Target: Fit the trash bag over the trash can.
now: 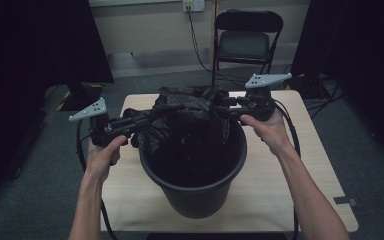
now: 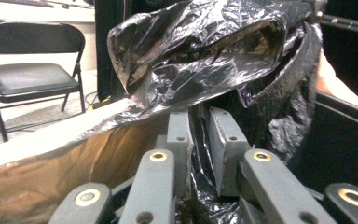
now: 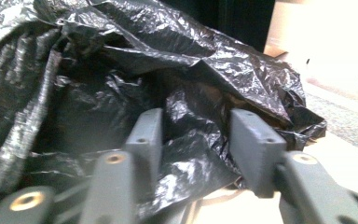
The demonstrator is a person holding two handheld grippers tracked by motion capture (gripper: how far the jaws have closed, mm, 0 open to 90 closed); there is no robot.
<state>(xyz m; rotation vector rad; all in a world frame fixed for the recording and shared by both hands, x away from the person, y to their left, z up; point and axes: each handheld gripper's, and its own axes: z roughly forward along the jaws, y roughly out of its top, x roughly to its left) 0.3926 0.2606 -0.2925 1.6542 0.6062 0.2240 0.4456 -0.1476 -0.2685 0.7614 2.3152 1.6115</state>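
Black crinkled plastic: one bag [image 1: 187, 107] bunched over the far rim of one black bucket [image 1: 195, 185], which stands mid-bench [image 1: 300, 190]. Two hands come in from the bottom of the high view, forearms bare. Left hand [image 1: 102, 157] grips its tool low at the bucket's left, held about level, pointing right at the bag. Right hand [image 1: 267, 127] holds its tool at the bucket's far right rim, level, pointing left into the bag. Two grippers, each topped with one grey plate.

Left gripper [image 2: 200, 135]: jaws nearly together, a narrow slot between them, and a fold of bag runs through that slot; pads pinch the film. Clenched on the bag.

Right gripper [image 3: 200, 135]: jaws partly apart, a wide gap, bag film bulging in between. Left pad sits against the plastic, right pad looks just off it; no firm pinch seen, so released.

The bag hangs partly into the bucket, its bulk heaped above the far rim. One folding chair [image 1: 245, 40] stands beyond the bench.
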